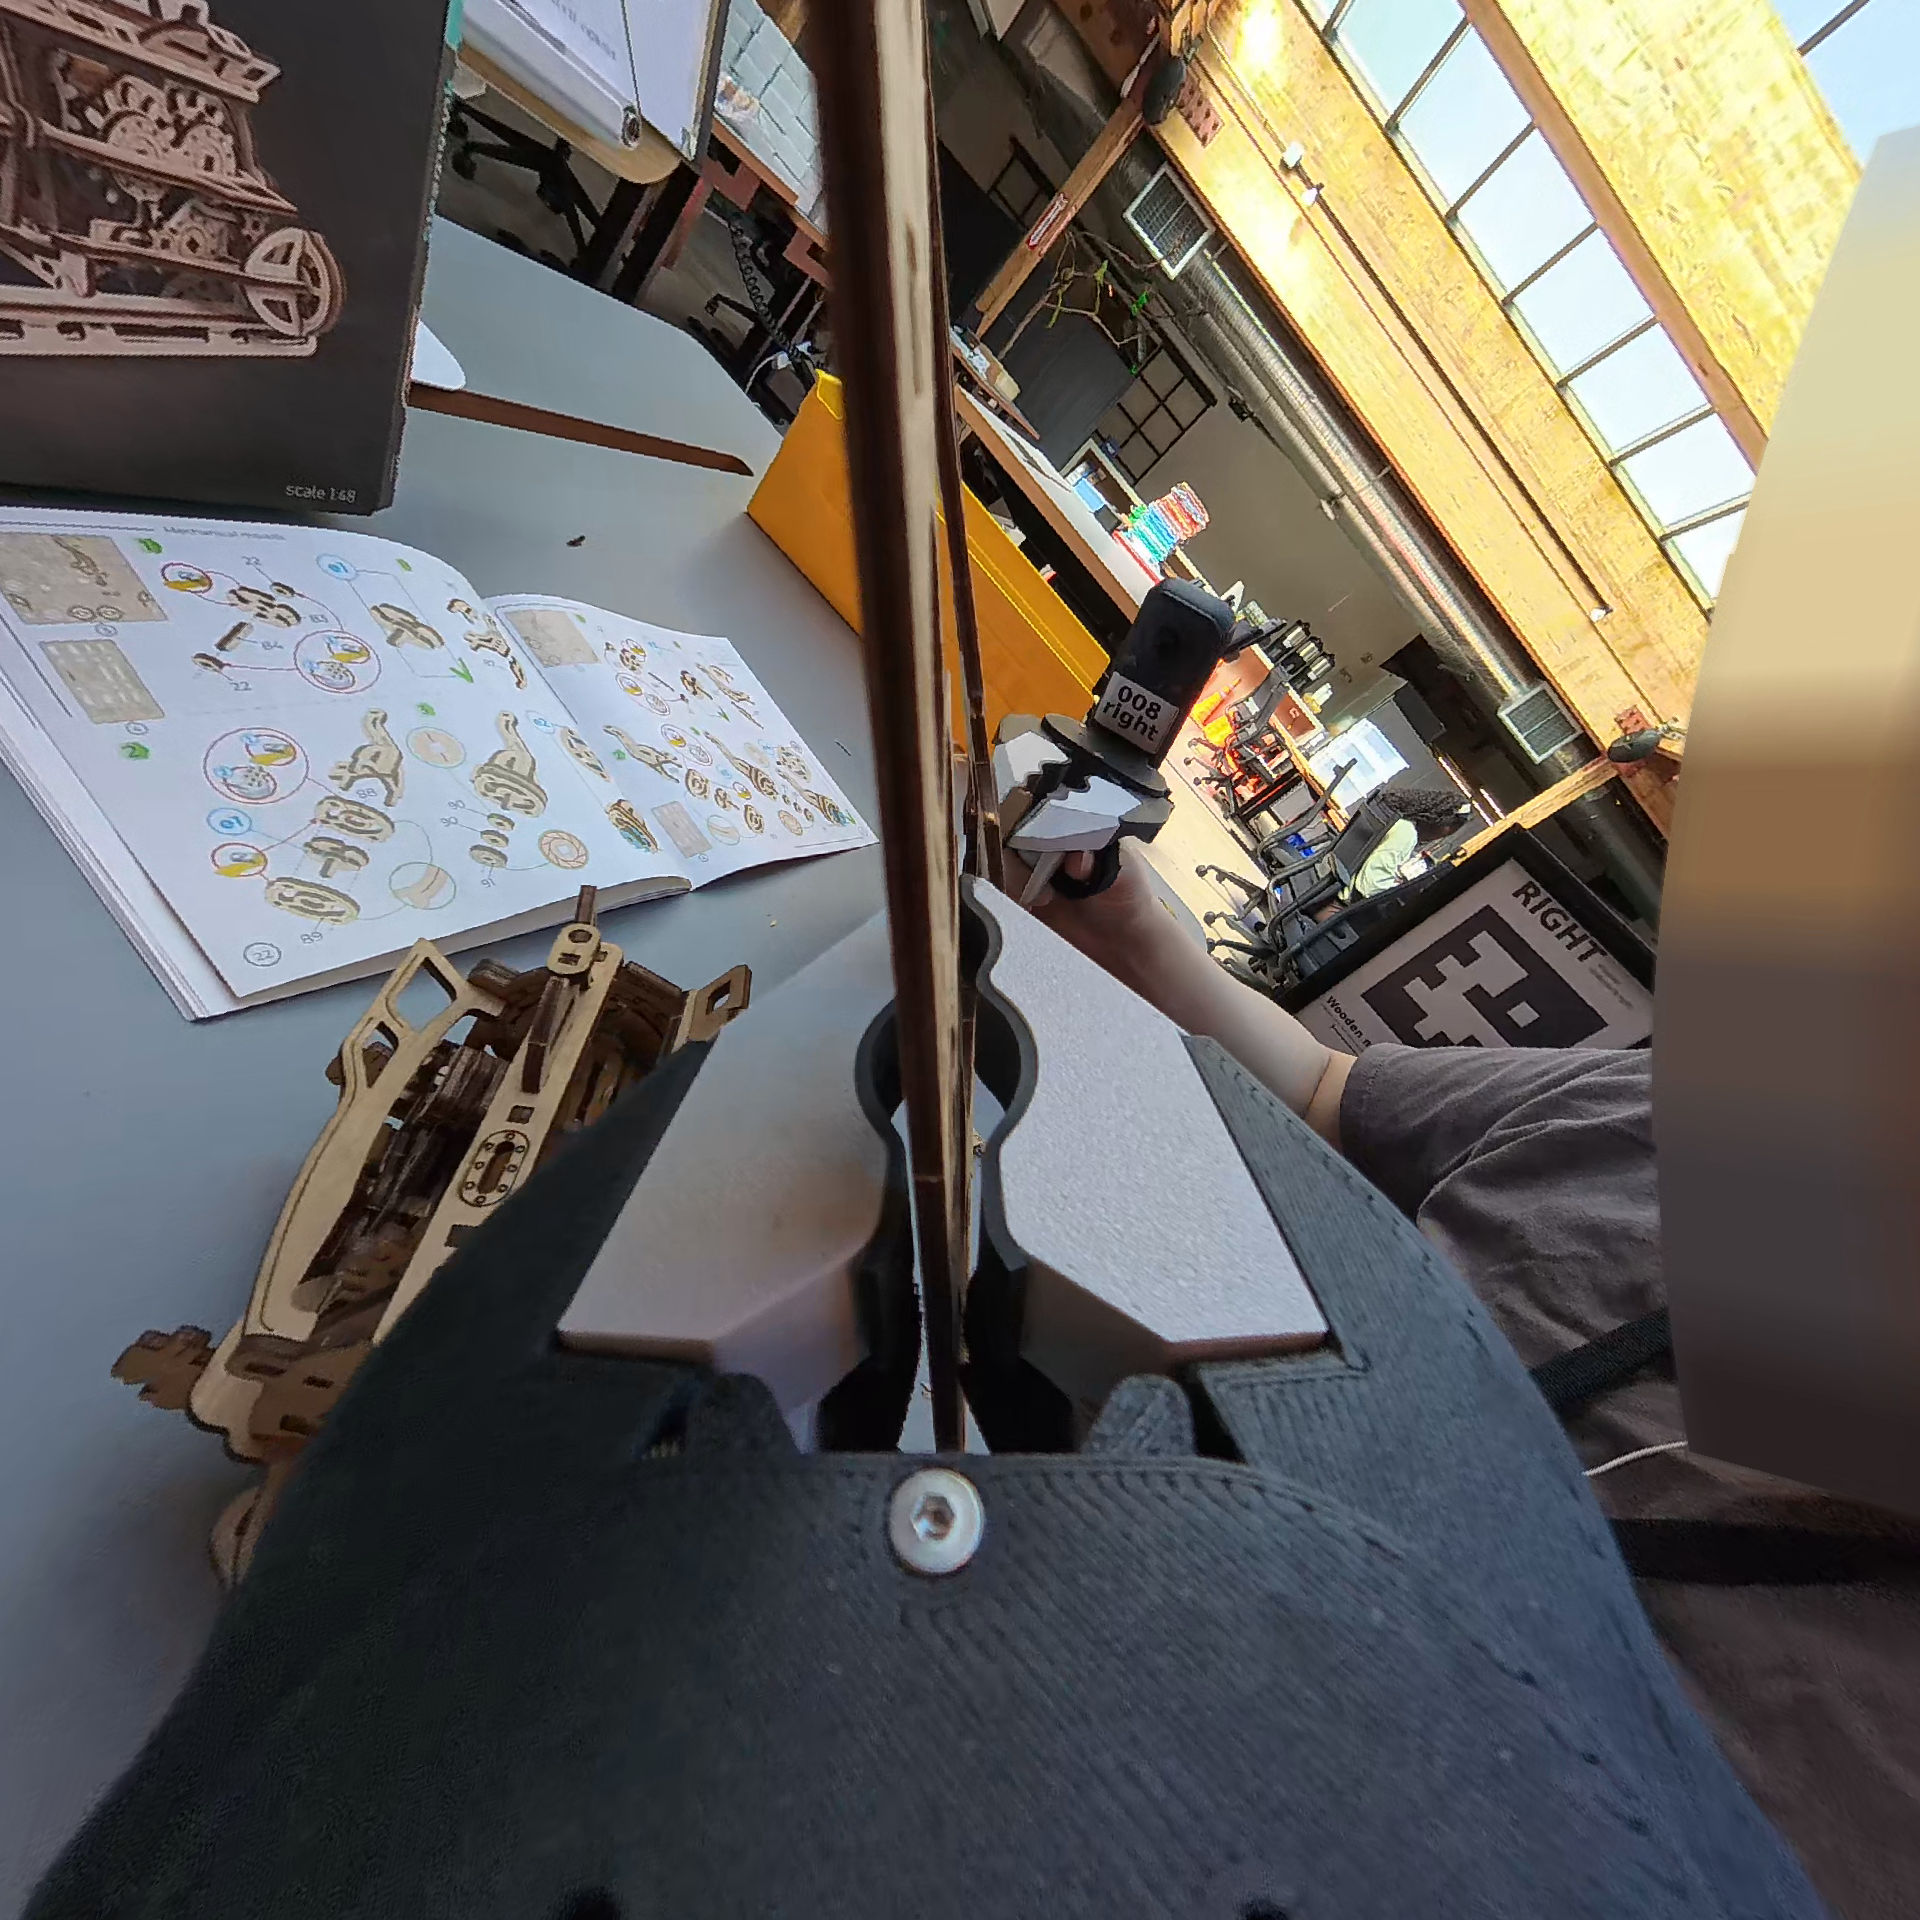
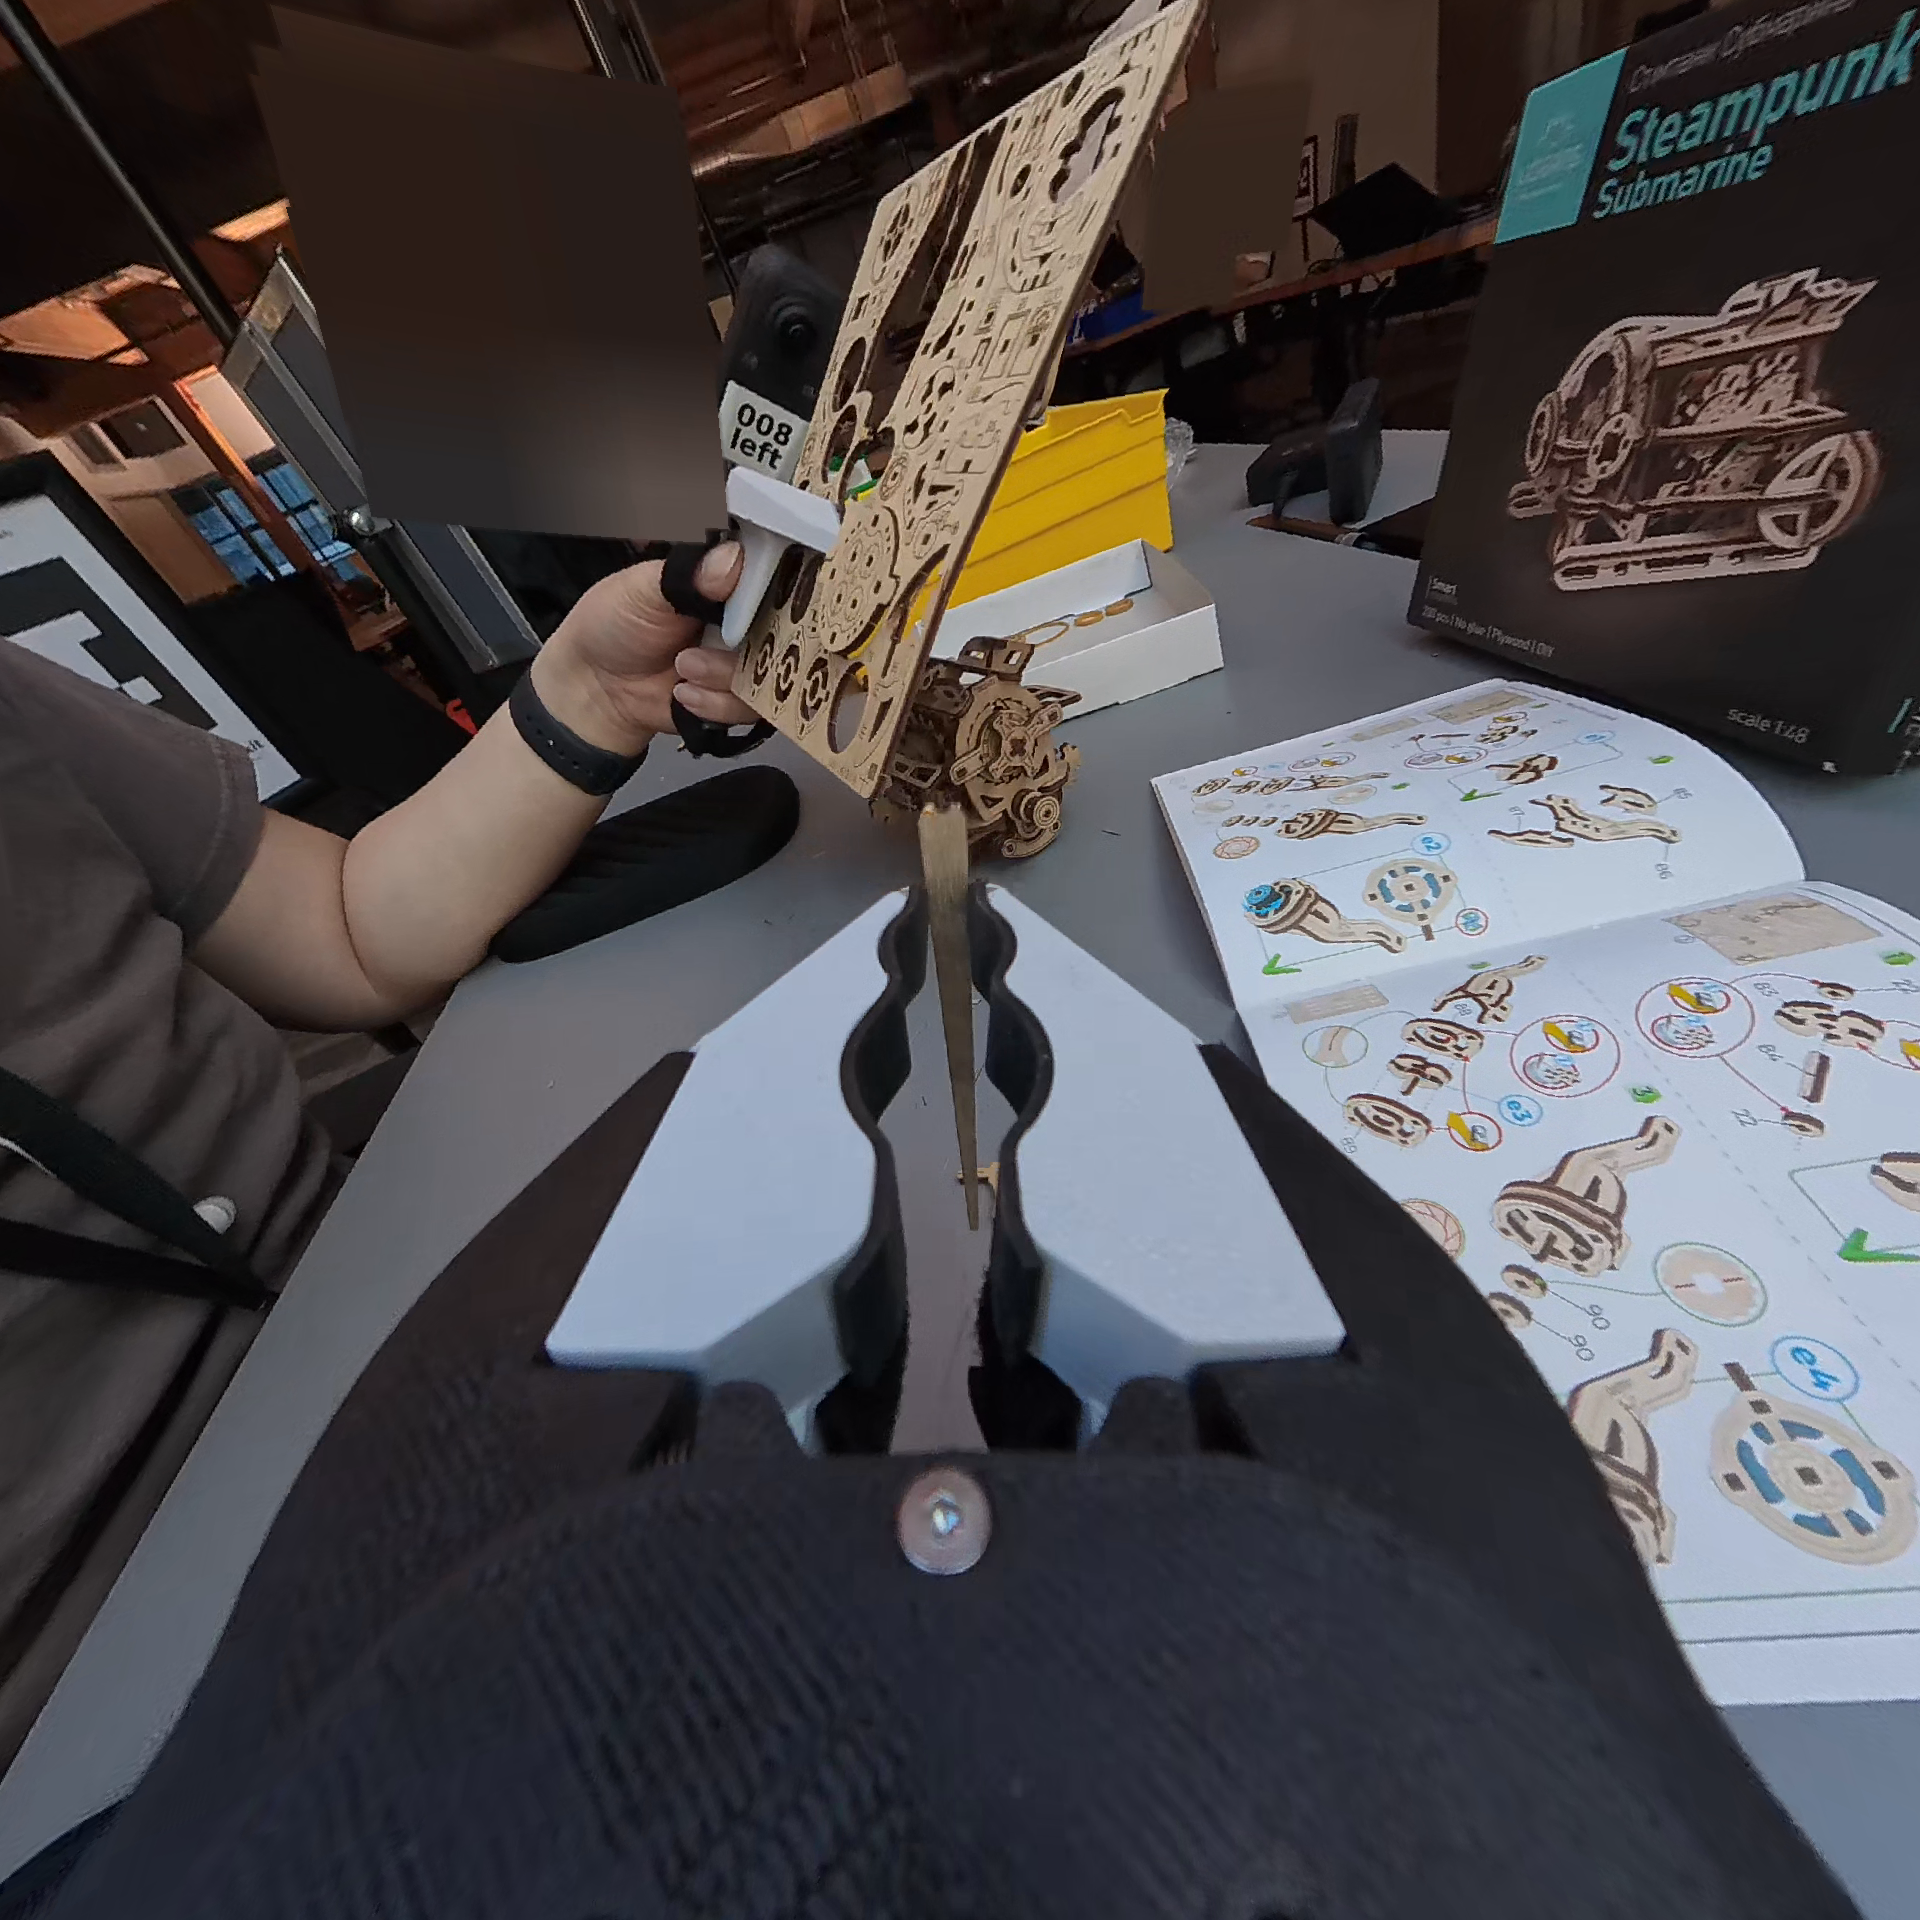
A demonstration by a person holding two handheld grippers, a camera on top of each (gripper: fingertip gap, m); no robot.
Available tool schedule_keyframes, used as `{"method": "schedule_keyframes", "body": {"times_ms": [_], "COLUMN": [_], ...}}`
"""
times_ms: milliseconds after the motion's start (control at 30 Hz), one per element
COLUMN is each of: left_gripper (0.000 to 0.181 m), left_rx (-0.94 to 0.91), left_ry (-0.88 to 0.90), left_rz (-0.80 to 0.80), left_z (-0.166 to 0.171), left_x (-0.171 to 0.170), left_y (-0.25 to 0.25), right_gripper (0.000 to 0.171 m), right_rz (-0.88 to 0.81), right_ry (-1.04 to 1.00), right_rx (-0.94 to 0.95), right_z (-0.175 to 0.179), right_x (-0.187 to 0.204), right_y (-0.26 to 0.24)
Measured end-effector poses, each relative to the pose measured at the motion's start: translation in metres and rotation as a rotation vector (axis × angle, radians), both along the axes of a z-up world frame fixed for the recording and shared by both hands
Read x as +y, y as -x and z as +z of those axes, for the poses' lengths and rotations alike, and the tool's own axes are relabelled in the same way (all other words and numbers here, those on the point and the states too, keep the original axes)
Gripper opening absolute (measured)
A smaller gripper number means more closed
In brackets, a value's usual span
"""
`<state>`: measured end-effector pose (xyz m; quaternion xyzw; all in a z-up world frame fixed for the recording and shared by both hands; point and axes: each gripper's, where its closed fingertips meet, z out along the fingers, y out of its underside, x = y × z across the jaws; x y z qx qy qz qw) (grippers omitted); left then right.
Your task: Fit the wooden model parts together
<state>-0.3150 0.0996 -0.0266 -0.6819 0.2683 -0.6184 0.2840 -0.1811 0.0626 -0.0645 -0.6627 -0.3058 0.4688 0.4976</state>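
Left gripper (image 1: 940, 1049) clamps one perforated plywood parts sheet (image 2: 966, 343); right gripper (image 2: 951, 935) pinches a thin wooden strip (image 2: 951, 997). White tray (image 2: 1122, 634) holds several small rings.

The right gripper (image 2: 948, 1039) reached forward over the grey counter (image 2: 582, 1049), its jaws closed on a thin wooden piece (image 2: 951, 997) seen edge-on, whose tip stood just past the fingertips. Beyond it the left gripper (image 2: 779, 540), held in a person's hand (image 2: 634, 655), pinched a laser-cut plywood sheet (image 2: 966, 374) that tilted up above the counter. Under the sheet's lower corner sat a partly built wooden model (image 2: 987, 758). An open instruction booklet (image 2: 1538, 1091) lay flat to the right, with a dark kit box (image 2: 1683, 416) standing behind it. A yellow bin (image 2: 1081, 488) and a shallow white tray (image 2: 1132, 634) rested farther back.
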Motion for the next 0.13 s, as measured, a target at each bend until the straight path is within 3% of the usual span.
{"method": "schedule_keyframes", "body": {"times_ms": [133], "left_gripper": [0.0], "left_rx": [0.001], "left_ry": [0.003], "left_rz": [-0.004], "left_z": [-0.0011], "left_x": [-0.0002], "left_y": [-0.0008], "right_gripper": [0.006], "right_rz": [0.045], "right_ry": [-0.029], "right_rx": [-0.057], "right_z": [-0.0065], "right_x": [-0.0066], "right_y": [0.004]}}
